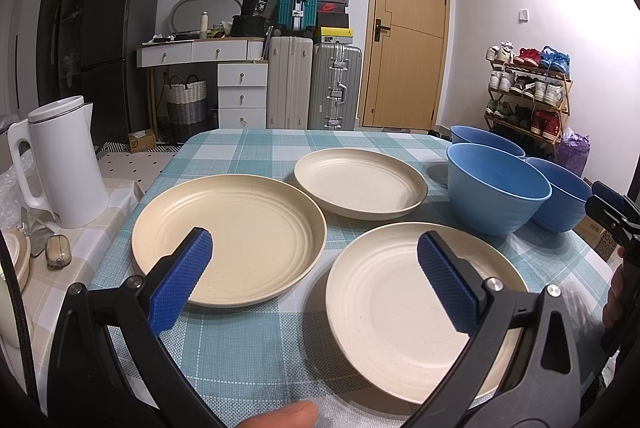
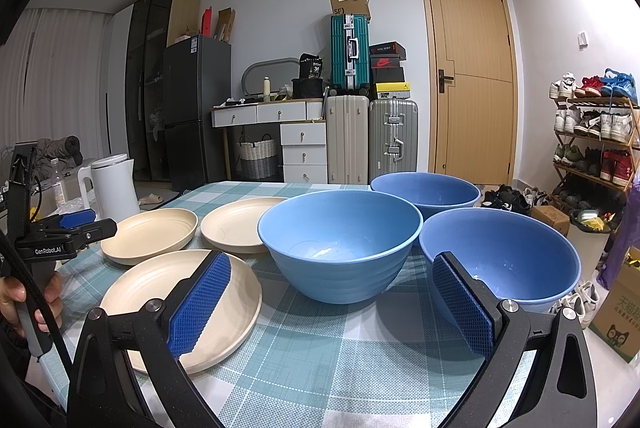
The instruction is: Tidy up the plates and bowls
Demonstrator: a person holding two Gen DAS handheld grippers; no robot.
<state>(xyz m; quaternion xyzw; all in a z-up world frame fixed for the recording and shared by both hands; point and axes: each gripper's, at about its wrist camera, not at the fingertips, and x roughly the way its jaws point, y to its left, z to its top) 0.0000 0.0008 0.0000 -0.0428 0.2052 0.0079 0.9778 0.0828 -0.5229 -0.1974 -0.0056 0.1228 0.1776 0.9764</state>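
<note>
My left claw [image 1: 314,248] and right claw [image 2: 332,274] gape, empty. Three plates [image 1: 228,240] and three bowls [image 2: 340,240] sit unstacked on the tabletop [image 1: 248,344]; they look stiff, light (likely plastic), best pinched by the rim.

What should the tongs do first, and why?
Probably lower the open left tongs onto the rim of the nearest plate to lift it onto another. All three plates lie apart on the table, unstacked, and neither the left nor the right tongs hold anything.
</note>
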